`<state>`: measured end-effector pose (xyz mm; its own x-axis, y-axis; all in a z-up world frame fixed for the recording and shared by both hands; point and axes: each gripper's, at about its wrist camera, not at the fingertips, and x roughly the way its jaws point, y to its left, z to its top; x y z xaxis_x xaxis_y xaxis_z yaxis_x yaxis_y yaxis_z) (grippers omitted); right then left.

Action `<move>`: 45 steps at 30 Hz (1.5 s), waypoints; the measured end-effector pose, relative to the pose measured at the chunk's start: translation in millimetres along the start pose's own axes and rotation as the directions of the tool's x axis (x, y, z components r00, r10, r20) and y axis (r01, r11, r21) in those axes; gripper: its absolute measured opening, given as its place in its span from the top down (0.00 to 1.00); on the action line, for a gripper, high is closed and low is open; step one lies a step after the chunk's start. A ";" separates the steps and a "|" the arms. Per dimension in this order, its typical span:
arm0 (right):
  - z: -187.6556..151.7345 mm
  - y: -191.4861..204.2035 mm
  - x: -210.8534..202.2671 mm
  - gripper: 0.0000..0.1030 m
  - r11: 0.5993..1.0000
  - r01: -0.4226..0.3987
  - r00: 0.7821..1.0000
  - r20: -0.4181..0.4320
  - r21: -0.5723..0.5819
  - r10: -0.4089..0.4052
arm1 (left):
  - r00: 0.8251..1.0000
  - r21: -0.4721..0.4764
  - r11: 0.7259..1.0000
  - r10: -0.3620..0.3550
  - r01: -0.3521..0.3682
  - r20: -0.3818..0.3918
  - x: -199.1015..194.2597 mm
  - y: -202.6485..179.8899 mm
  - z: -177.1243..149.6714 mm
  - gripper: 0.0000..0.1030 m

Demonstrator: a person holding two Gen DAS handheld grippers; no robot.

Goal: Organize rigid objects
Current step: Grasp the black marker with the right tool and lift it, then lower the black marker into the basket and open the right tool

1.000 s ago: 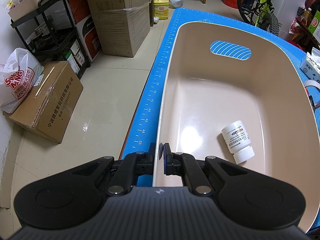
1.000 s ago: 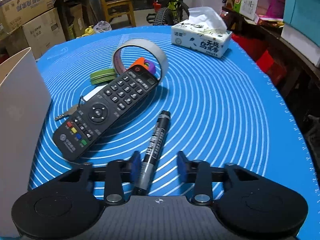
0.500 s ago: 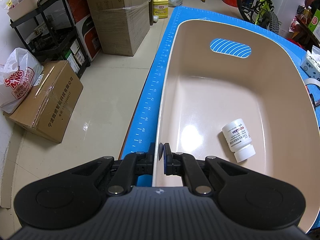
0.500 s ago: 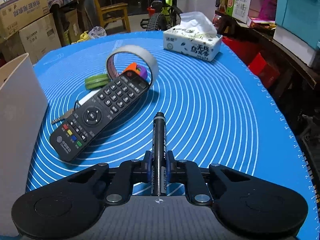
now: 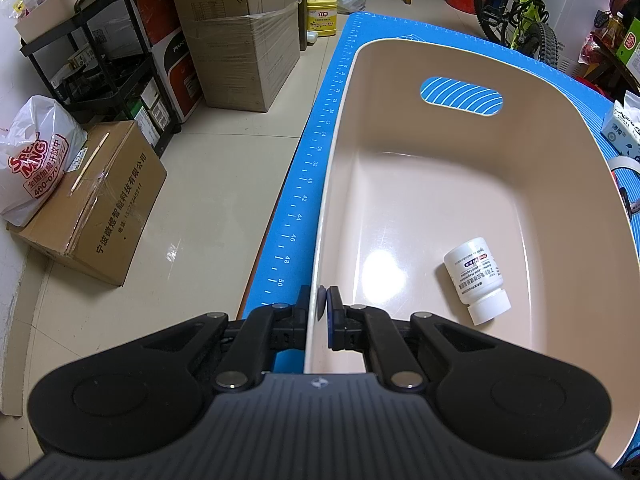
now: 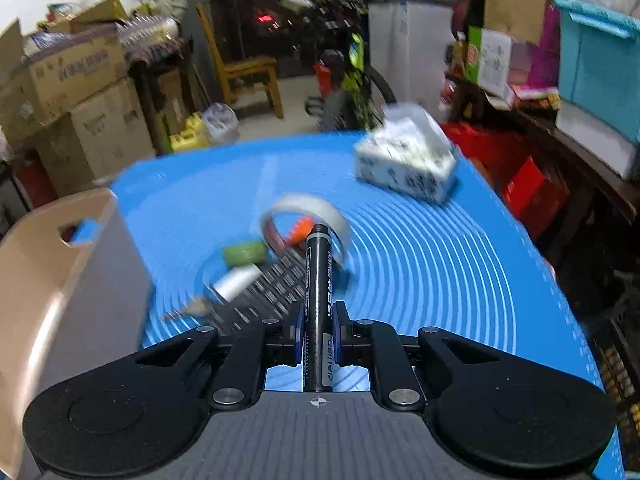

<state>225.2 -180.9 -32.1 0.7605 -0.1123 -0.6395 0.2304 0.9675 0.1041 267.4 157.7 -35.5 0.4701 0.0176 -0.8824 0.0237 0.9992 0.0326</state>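
Note:
My right gripper [image 6: 317,322] is shut on a black marker [image 6: 319,280], lifted off the blue mat [image 6: 440,264] and pointing away from me. Below it lie a black remote [image 6: 264,300], a green tape roll [image 6: 244,252] and a white tape ring [image 6: 308,208], all blurred. My left gripper [image 5: 319,307] is shut on the near rim of the beige tub [image 5: 400,184], one finger outside and one inside. A white pill bottle [image 5: 476,284] lies on its side on the tub floor. The tub [image 6: 52,272] also shows at the left of the right wrist view.
A tissue box [image 6: 404,164] sits at the far right of the mat. The mat's left edge [image 5: 304,184] drops to a tiled floor with cardboard boxes [image 5: 96,216]. A bicycle [image 5: 516,8], a chair and shelves stand beyond the table.
The right gripper closed on the marker and lifted it off the mat, tilting up so the room beyond shows. The left gripper and tub have not moved.

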 end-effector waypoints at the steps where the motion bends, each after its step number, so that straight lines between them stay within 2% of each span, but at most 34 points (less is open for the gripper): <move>1: 5.2 4.9 -2.8 0.76 1.000 -0.013 1.000 0.013 -0.011 0.013 | 1.000 0.001 1.000 0.000 0.000 0.000 0.0 -0.1 0.0 0.92; 9: 47.4 61.4 -18.7 0.76 0.984 -0.131 0.986 0.087 -0.121 0.142 | 1.000 0.001 1.000 0.001 -0.001 0.000 -0.2 0.3 0.1 0.92; 15: 59.6 109.1 -20.7 0.76 0.955 -0.213 0.968 0.086 -0.204 0.234 | 1.000 0.002 1.000 0.002 -0.002 0.000 -0.2 0.2 0.1 0.92; 21: 49.8 154.6 -10.2 0.76 0.904 -0.270 0.958 0.006 -0.331 0.288 | 1.000 0.003 1.000 0.003 -0.003 -0.001 0.2 -0.4 -0.1 0.92; 27: 25.4 187.5 8.4 0.76 0.869 -0.318 0.948 -0.109 -0.379 0.300 | 1.000 0.003 1.000 0.002 -0.002 0.000 0.2 -0.6 0.2 0.92; 35: -5.5 203.7 30.8 0.76 0.846 -0.350 0.931 -0.252 -0.402 0.265 | 1.000 0.003 1.000 0.002 -0.002 0.000 0.6 -1.1 0.2 0.92; 40: -10.9 206.4 32.1 0.76 0.835 -0.367 0.921 -0.289 -0.410 0.263 | 1.000 0.004 1.000 0.003 -0.003 0.000 0.8 -1.2 0.1 0.92; 42: -8.4 203.7 30.9 0.73 0.842 -0.374 0.918 -0.286 -0.388 0.275 | 1.000 0.004 1.000 0.003 -0.003 0.000 0.8 -1.1 0.0 0.92; 45: 1.1 196.7 25.1 0.59 0.853 -0.388 0.915 -0.258 -0.349 0.310 | 1.000 0.004 1.000 0.003 -0.003 -0.001 0.8 -1.3 0.1 0.92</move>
<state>290.3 6.4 -26.8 0.6104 0.2555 -0.7497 -0.3101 0.9481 0.0706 267.8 156.3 -36.2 0.4697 0.0205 -0.8826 0.0258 0.9990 0.0370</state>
